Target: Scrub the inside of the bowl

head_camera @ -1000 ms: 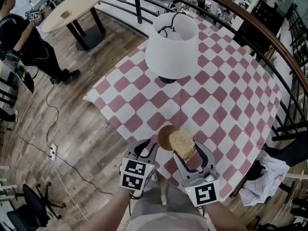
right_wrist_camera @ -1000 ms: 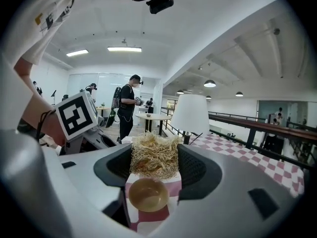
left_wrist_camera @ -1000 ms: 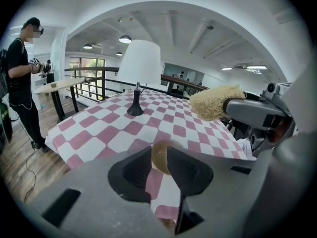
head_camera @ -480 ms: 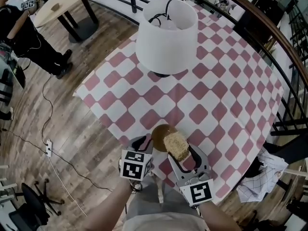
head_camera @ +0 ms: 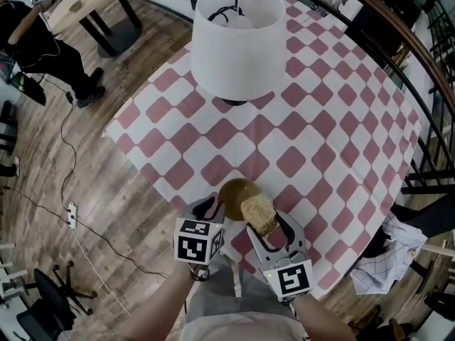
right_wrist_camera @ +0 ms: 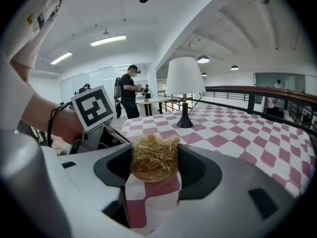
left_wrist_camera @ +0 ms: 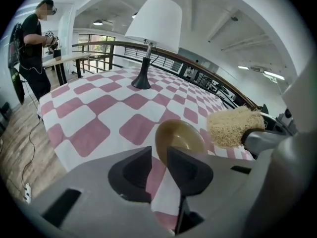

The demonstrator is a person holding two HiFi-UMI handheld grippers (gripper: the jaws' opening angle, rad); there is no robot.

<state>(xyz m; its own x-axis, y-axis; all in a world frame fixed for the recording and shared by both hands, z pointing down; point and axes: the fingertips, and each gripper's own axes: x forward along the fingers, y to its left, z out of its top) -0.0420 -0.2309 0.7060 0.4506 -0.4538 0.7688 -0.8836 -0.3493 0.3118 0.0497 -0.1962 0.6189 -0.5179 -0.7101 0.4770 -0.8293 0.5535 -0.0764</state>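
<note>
A brown bowl (head_camera: 237,191) is held tilted above the near edge of the checkered table (head_camera: 320,141). My left gripper (head_camera: 215,207) is shut on its near rim; in the left gripper view that rim runs down between the narrow jaws of the left gripper (left_wrist_camera: 159,163) below the bowl (left_wrist_camera: 179,137). A straw-coloured scrubber (head_camera: 259,214) is clamped in my right gripper (head_camera: 267,226), which is shut on it. The scrubber lies against the bowl's right rim. In the right gripper view the scrubber (right_wrist_camera: 154,156) fills the gap of the right gripper (right_wrist_camera: 155,166).
A white-shaded lamp (head_camera: 238,38) stands on the far part of the table. A curved railing (head_camera: 398,55) runs behind and to the right. A person (head_camera: 35,41) stands by a round table (head_camera: 85,2) at the far left. A cable (head_camera: 67,190) lies on the wooden floor.
The head view has drifted, so the table and lamp sit higher and more to the left. Bowl and scrubber stay held together; the scrubber has edged slightly closer over the bowl's rim.
</note>
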